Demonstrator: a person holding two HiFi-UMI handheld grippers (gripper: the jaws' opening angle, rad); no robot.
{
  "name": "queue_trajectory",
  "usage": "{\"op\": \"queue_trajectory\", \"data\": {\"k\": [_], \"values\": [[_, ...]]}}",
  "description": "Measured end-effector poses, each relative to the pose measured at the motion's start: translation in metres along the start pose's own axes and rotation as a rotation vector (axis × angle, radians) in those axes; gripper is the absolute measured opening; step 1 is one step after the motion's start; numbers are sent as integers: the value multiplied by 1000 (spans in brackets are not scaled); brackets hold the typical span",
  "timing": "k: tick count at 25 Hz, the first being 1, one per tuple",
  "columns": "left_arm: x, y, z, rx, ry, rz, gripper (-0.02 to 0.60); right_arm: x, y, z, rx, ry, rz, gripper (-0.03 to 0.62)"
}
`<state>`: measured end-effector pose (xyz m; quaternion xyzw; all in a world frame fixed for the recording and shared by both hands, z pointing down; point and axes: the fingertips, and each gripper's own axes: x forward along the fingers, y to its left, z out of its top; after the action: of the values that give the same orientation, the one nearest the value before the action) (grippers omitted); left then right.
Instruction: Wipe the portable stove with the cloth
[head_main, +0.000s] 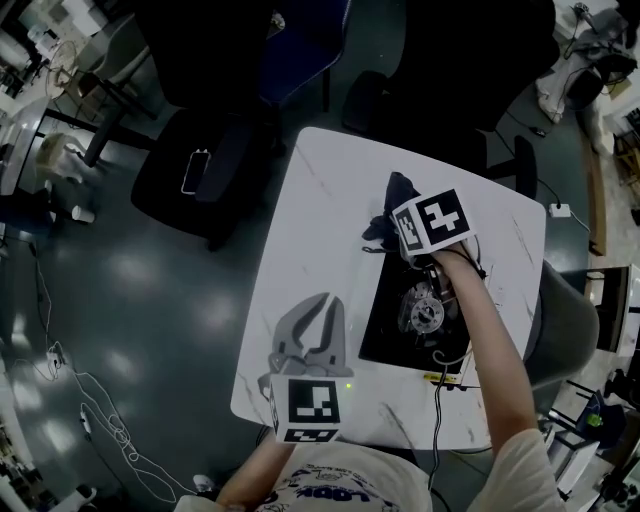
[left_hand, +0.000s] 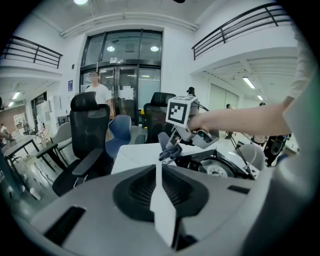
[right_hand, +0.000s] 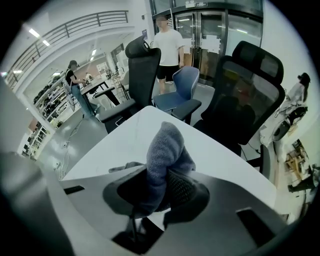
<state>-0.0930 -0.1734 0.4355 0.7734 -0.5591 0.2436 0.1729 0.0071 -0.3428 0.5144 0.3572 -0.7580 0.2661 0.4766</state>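
The black portable stove (head_main: 388, 325) sits on the right half of the white table (head_main: 320, 215), its round burner (head_main: 424, 312) partly hidden under the person's right forearm. My right gripper (head_main: 392, 226) hovers over the stove's far edge, shut on a dark blue-grey cloth (head_main: 393, 200) that bunches up past its jaws. In the right gripper view the cloth (right_hand: 167, 147) stands up between the jaws of that gripper (right_hand: 159, 189). My left gripper (head_main: 316, 308) is over the table to the left of the stove, jaws together with nothing in them. It (left_hand: 161, 200) faces the stove (left_hand: 222, 167).
Black office chairs (head_main: 190, 170) ring the table's far and left sides; one holds a phone (head_main: 194, 172). A grey chair (head_main: 565, 325) stands close on the right. A cable (head_main: 437, 420) runs off the table's near edge. A person (right_hand: 167, 47) stands beyond the table by glass doors.
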Motion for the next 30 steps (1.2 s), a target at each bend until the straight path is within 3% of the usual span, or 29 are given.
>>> {"op": "queue_trajectory", "data": {"k": [10, 15, 22, 25, 30], "values": [[2, -15, 5, 21, 4, -25, 44, -11, -18, -10, 80, -42, 5, 110], [0, -19, 13, 50, -15, -29, 44, -31, -13, 16, 192, -252, 68, 110], [-3, -19, 13, 50, -16, -24, 44, -64, 1, 67, 148, -483, 82, 110], [-5, -15, 13, 51, -20, -21, 44, -65, -2, 68, 58, -455, 40, 110], [-8, -11, 12, 49, -20, -20, 44, -35, 1, 27, -159, -230, 35, 110]]}}
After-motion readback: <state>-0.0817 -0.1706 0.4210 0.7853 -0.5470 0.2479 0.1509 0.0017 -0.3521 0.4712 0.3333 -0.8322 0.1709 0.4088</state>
